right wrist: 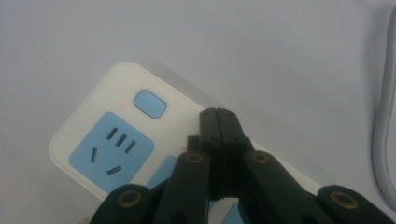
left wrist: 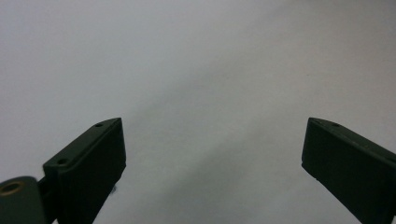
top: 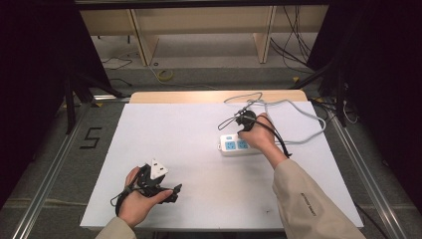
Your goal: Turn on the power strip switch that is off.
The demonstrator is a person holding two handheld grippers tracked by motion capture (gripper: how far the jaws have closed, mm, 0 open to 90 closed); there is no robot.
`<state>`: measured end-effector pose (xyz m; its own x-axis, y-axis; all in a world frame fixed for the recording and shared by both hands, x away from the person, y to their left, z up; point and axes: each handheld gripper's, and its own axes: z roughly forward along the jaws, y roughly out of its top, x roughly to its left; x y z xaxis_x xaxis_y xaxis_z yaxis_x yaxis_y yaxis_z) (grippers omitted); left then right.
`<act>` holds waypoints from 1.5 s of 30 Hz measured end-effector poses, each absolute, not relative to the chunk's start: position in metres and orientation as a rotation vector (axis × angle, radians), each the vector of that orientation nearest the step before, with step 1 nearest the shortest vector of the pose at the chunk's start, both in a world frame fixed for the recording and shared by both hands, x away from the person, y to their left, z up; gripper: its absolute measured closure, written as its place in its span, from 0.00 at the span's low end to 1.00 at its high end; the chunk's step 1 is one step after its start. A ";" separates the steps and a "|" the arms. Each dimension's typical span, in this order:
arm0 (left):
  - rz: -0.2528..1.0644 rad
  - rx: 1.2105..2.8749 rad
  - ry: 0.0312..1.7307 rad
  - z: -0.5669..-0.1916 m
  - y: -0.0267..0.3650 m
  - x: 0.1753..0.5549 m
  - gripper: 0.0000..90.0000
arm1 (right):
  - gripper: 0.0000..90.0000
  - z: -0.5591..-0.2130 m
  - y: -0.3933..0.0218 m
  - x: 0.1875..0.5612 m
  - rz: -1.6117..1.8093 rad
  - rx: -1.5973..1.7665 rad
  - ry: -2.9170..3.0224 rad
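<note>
A white power strip (top: 234, 145) with blue sockets lies on the white table right of centre. In the right gripper view its blue button (right wrist: 150, 103) and one blue socket (right wrist: 112, 151) are plain to see. My right gripper (right wrist: 219, 113) is shut with nothing between its jaws. Its tips point down at the strip's top face just beside the button, and I cannot tell whether they touch it. In the high view the right gripper (top: 242, 130) stands over the strip's far edge. My left gripper (top: 169, 182) rests near the front left of the table. The left gripper (left wrist: 215, 122) is wide open over bare table.
A grey cable (top: 298, 115) runs from the strip and loops over the table's back right; it also shows as the grey cable (right wrist: 385, 140) beside the strip. The white table top (top: 174, 129) ends in a wooden strip at the back. Dark stands flank both sides.
</note>
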<state>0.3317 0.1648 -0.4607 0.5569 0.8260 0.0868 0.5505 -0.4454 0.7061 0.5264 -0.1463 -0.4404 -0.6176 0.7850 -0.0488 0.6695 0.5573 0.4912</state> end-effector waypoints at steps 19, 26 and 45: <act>0.566 2.160 1.103 -0.461 0.164 0.331 0.06 | 1.00 -0.443 -0.149 0.522 0.674 1.208 2.492; 0.564 2.164 1.104 -0.461 0.164 0.332 0.07 | 1.00 -0.442 -0.149 0.521 0.679 1.200 2.488; 0.569 2.164 1.102 -0.461 0.164 0.331 0.06 | 0.98 -0.442 -0.159 0.518 0.710 1.204 2.465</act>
<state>0.3315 0.1638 -0.4609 0.5557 0.8266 0.0894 0.5516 -0.4470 0.7042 0.5185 -0.1589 -0.4418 -0.6001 0.7980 -0.0556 0.6461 0.5245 0.5544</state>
